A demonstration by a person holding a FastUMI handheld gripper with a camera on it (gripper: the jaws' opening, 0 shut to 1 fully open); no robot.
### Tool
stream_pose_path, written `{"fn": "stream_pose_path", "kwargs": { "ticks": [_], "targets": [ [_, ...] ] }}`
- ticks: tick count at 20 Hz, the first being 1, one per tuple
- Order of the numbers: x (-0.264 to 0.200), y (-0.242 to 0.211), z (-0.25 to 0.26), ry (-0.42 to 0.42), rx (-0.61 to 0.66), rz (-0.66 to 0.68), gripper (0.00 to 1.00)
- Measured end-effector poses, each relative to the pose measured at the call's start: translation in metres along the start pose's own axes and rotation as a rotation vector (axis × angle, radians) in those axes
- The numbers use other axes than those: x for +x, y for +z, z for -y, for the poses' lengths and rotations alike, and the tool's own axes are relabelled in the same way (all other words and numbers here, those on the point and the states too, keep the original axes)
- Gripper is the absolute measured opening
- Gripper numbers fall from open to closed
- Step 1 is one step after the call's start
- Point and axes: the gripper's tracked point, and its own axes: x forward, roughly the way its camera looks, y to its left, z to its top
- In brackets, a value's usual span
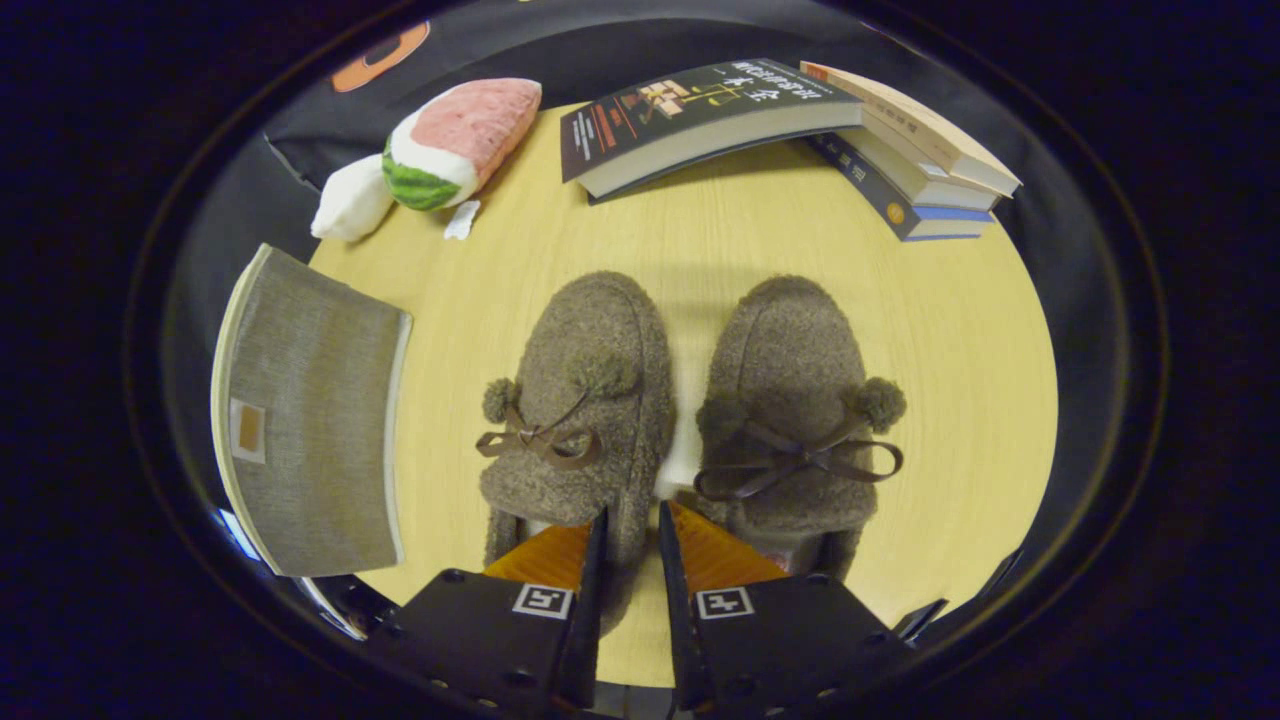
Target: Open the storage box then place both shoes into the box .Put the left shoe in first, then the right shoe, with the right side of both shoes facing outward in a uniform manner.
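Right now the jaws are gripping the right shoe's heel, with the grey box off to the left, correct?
Not quite. In the gripper view the gripper has its jaws closed on the inner heel edge of the left shoe, not the right shoe. The grey box does sit left.

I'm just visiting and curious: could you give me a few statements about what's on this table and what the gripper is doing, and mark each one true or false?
1. Two fuzzy brown shoes, the left shoe and the right shoe, sit side by side on the table. True.
2. The gripper is wide open. False: its fingers stand close together over the left shoe's inner side.
3. The storage box lies left of the shoes, lid on. True.
4. A plush watermelon toy lies on the books. False: it lies apart, left of them.
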Motion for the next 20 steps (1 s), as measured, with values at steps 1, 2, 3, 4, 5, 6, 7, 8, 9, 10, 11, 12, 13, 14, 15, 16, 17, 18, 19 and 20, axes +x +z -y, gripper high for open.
{"fn": "stream_pose_path", "kwargs": {
  "ticks": [1,2,3,4,5,6,7,8,9,10,11,12,13,14,15,16,17,18,19,20],
  "targets": [
    [0.003,0.001,0.0,0.0,0.02,-0.013,0.3],
    [0.005,0.001,-0.001,0.006,0.034,-0.025,0.2],
    [0.006,-0.001,-0.002,0.012,0.028,-0.044,0.19],
    [0.005,0.001,-0.004,0.025,0.025,-0.041,0.19],
    [0.016,-0.001,-0.007,0.033,0.027,-0.05,0.19],
    [0.006,0.0,-0.005,0.034,0.037,-0.054,0.08],
    [0.007,0.001,-0.006,0.036,0.061,-0.059,0.08],
    [0.008,-0.001,-0.006,0.036,0.082,-0.078,0.01],
    [0.001,0.001,-0.006,0.043,0.093,-0.079,0.01],
    [-0.002,0.001,-0.008,0.049,0.104,-0.076,0.01],
    [-0.009,0.002,-0.008,0.053,0.112,-0.073,0.01],
    [-0.016,0.002,-0.009,0.054,0.12,-0.072,0.01],
    [-0.024,0.002,-0.01,0.063,0.127,-0.07,0.01],
    [-0.033,0.004,-0.013,0.083,0.142,-0.066,0.0],
    [-0.044,0.005,-0.017,0.105,0.164,-0.066,0.01],
    [-0.055,0.006,-0.023,0.126,0.188,-0.07,0.01],
    [-0.068,0.008,-0.028,0.143,0.204,-0.069,0.01],
    [-0.08,0.011,-0.033,0.151,0.208,-0.065,0.01],
    [-0.092,0.014,-0.039,0.156,0.202,-0.061,0.01],
    [-0.103,0.018,-0.046,0.157,0.192,-0.053,0.01]
  ]
}}
